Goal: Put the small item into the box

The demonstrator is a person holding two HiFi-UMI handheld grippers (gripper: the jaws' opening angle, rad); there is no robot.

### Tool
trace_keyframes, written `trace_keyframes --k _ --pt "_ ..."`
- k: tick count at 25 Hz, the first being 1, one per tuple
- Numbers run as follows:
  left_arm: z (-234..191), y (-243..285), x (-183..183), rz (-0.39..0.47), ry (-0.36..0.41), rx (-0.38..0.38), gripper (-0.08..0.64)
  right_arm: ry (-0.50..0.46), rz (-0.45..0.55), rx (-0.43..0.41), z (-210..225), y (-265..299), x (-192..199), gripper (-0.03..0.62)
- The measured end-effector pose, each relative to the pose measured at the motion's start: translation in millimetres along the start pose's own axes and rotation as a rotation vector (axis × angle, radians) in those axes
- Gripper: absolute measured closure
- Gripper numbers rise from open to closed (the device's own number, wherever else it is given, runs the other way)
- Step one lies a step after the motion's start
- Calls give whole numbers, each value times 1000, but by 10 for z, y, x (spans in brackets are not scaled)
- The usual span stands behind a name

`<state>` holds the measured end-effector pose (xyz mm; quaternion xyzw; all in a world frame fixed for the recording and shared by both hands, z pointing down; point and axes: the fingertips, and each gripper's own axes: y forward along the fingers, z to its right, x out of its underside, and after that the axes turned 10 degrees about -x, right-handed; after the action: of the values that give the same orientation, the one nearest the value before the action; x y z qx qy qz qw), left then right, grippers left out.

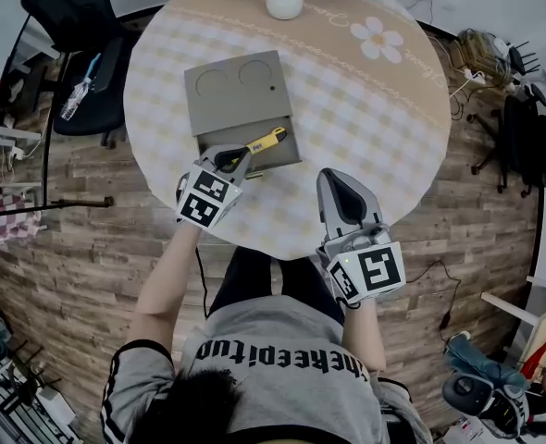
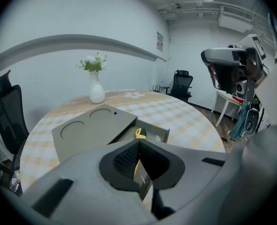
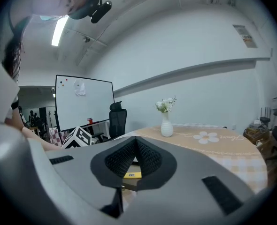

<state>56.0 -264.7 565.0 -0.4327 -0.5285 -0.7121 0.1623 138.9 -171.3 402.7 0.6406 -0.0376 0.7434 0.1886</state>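
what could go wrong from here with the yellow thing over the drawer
1. The left gripper is shut on only the near end of the yellow item. The long free end could swing down or twist out of the pads.
2. The item sits slantwise over the open drawer of the grey box. Its far end might catch on the drawer wall instead of dropping inside.

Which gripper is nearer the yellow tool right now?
Left. The left gripper is shut on the yellow tool at the box drawer; the right gripper sits apart to its right.
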Motion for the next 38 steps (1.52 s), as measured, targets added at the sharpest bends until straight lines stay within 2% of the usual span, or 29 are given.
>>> trace_keyframes --k 10,21,38 --pt "56 -436 -109 93 -83 -90 545 -33 -2 -92 -203 3 -59 586" --pt "113 -1002 -364 245 -172 -221 545 -69 11 -194 -387 -41 -130 586" --pt "357 -1679 -587 386 -246 -388 545 -124 41 -323 -572 -284 -255 586"
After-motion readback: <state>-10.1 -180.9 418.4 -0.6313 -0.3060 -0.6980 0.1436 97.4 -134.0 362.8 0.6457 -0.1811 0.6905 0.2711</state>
